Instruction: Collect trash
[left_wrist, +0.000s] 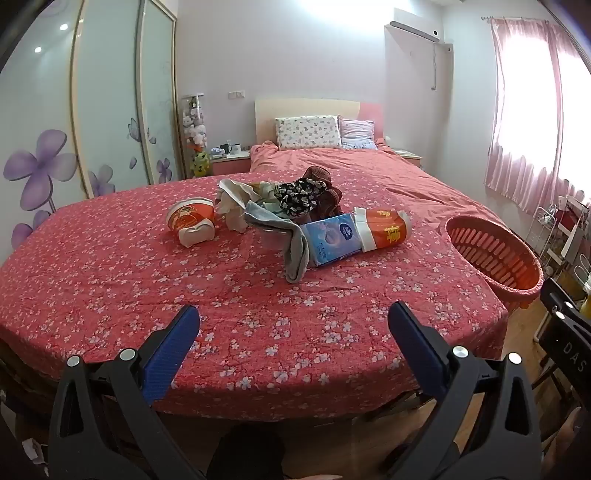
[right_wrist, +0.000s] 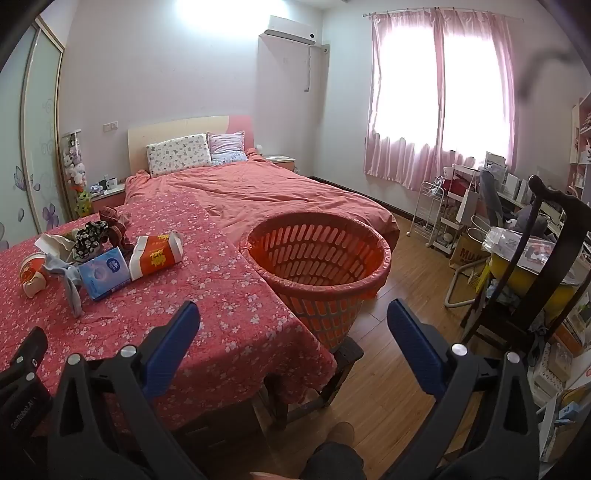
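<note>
1. Hanging over the near edge of the tabletop (left_wrist: 110, 280), the left tongs (left_wrist: 293, 319) stand wide with nothing between the blue pads.
2. The right tongs (right_wrist: 293, 319) are spread just as wide and empty, above the tabletop's near right corner and the wooden floor (right_wrist: 399, 258).
3. The tabletop wears a red cloth with small white flowers.
4. Near its middle lies the trash: a blue tissue pack (left_wrist: 330, 238) touching an orange wrapped package (left_wrist: 384, 227) on its right.
5. A grey sock (left_wrist: 295, 251) drapes down just left of the tissue pack.
6. Behind these sits a heap of cloths (left_wrist: 295, 194), some dark with a flower print.
7. Toward the left edge a red paper cup (left_wrist: 192, 218) lies on its side with a crumpled white piece (left_wrist: 197, 234) against it.
8. An orange slotted basket (right_wrist: 321, 269) stands just beside the tabletop's right edge, on a dark stool.
9. Beyond the far edge is a bed (right_wrist: 258, 192) with two pillows.
</note>
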